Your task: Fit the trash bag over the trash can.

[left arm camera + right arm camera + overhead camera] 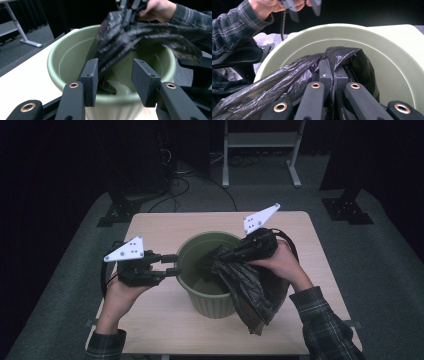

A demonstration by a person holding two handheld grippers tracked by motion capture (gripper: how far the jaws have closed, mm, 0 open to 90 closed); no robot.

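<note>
A green plastic bin (212, 305) stands upright in the middle of a light wooden table (150, 227). My right gripper (216, 258) reaches over the bin's right rim and is shut on a black plastic bag (247, 292). Part of the bag hangs inside the bin, and the rest drapes over the rim and down the outside. In the right gripper view the jaws (331, 68) pinch the bag's film (262, 92) above the bin (387, 50). My left gripper (172, 264) hovers at the bin's left rim, open, with nothing between its jaws (115, 76); the bag (120, 42) lies beyond them.
The table's front and side edges lie close around the bin. Beyond the table, a white frame (260, 150) stands on grey carpet, with black stand feet at back left (117, 212) and back right (347, 207). Cables trail on the floor.
</note>
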